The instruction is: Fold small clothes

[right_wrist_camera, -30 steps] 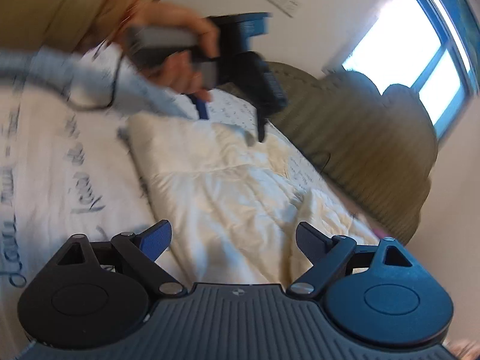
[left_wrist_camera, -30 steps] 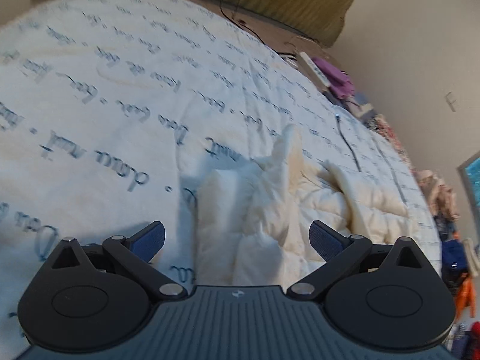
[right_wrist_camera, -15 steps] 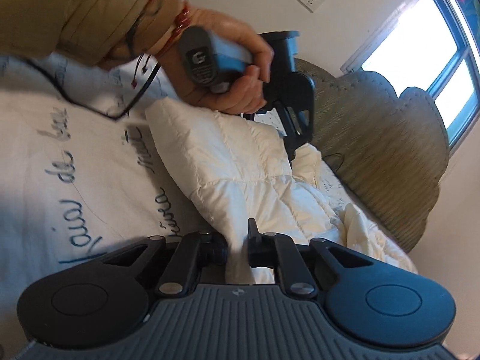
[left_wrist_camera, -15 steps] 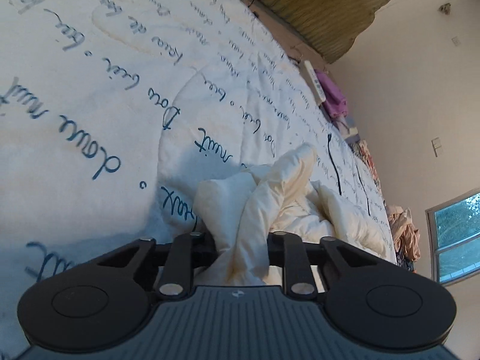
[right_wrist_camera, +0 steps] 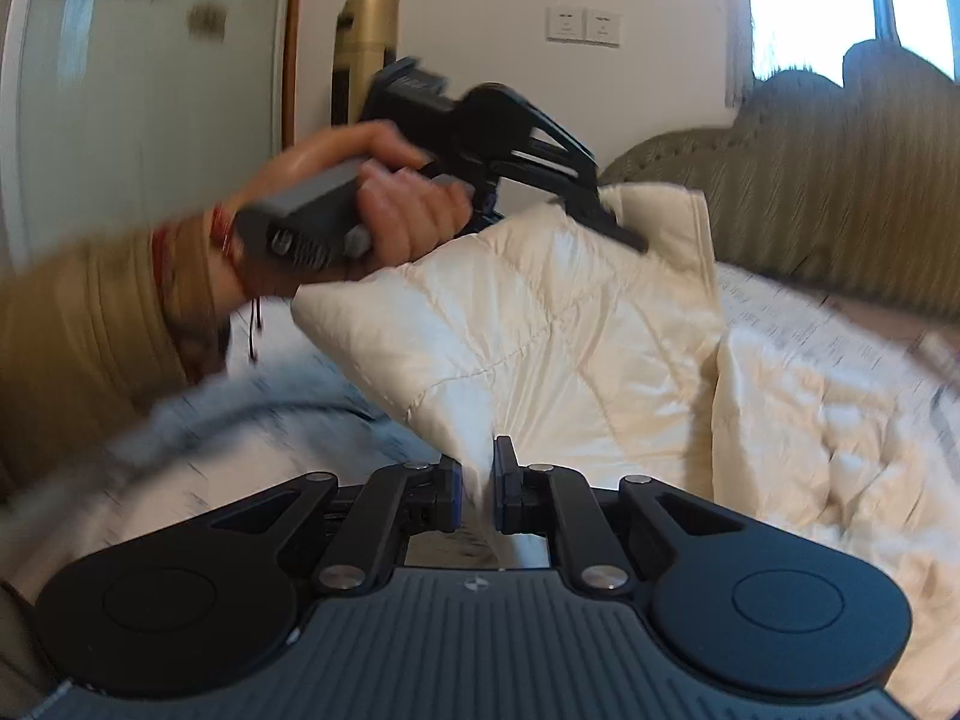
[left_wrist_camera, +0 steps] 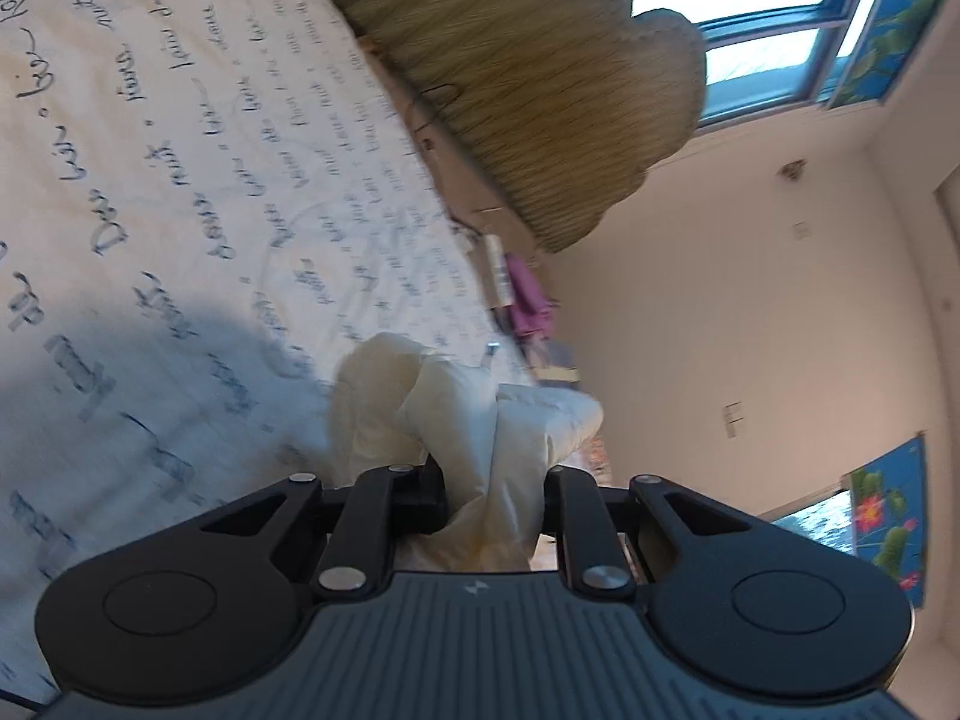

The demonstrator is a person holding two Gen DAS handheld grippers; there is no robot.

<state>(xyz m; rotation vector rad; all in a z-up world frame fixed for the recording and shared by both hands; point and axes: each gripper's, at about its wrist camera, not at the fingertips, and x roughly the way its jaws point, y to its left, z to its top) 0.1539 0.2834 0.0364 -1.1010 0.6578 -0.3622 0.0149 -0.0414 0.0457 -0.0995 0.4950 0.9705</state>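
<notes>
Left tool (left_wrist_camera: pixel 495 501): jaws just closed from wide, now clamping bunched cream quilted jacket (left_wrist_camera: pixel 480 420), lifted off bedspread (left_wrist_camera: pixel 180 210). Right tool (right_wrist_camera: pixel 477 492): likewise closed on jacket's near edge, raised; a second ago jacket lay flat.

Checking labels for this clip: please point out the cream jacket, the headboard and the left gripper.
jacket (right_wrist_camera: pixel 540 312): right wrist view, on its lifted quilted panel.
headboard (left_wrist_camera: pixel 540 90): left wrist view, on its ribbed front.
left gripper (right_wrist_camera: pixel 624 234): right wrist view, at its tips on the jacket edge.

Cream quilted jacket (right_wrist_camera: pixel 540 324) between both clamped grippers
</notes>
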